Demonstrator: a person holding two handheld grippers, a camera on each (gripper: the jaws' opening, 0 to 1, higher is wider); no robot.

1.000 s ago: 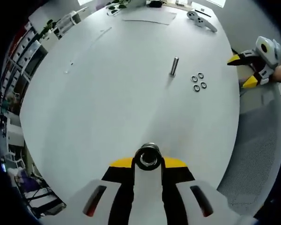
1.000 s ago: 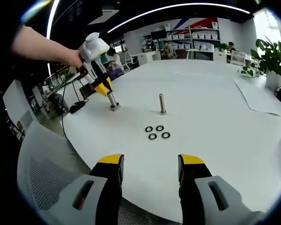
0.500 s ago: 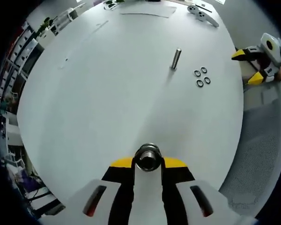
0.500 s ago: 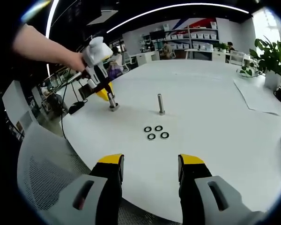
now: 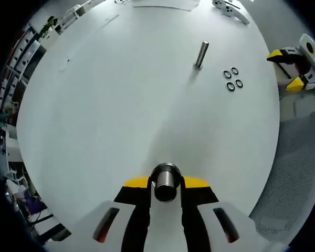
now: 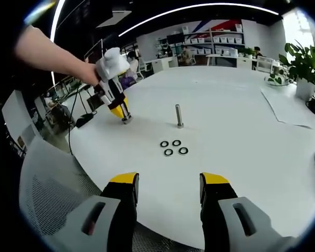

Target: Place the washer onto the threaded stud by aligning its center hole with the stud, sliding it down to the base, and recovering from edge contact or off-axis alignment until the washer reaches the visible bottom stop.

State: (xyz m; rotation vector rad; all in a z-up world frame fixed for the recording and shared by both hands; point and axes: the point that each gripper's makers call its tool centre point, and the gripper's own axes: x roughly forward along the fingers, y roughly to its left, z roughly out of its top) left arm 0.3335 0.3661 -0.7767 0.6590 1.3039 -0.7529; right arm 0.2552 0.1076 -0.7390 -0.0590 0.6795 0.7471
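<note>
1. Steel is what you are gripping on the left: the left gripper (image 5: 166, 185) is closed on a second stud (image 5: 166, 181), whose foot is resting on the white table (image 5: 105, 105) in the right gripper view.
2. You are carrying the right gripper (image 6: 167, 185) with its jaws standing apart and nothing between them, hovering at the table edge above a mesh chair (image 6: 47, 194).
3. Four washers (image 6: 173, 147) are lying flat in a tight cluster on the table, just in front of the upright threaded stud (image 6: 178, 116) and apart from it.
4. You are starting the pick-up, by my judgement, so be bringing the right gripper down over one outer washer of the cluster, not the middle, so the jaws are not catching a neighbour.
5. Be closing across the rim, leaving the centre hole uncovered for the stud.
6. Be carrying the washer level above the stud's top before lowering; a tilted washer is likely snagging on the threads.
7. Which stud you are meant to load I cannot tell; the free-standing one is nearer the washers, the held one is steadier.
</note>
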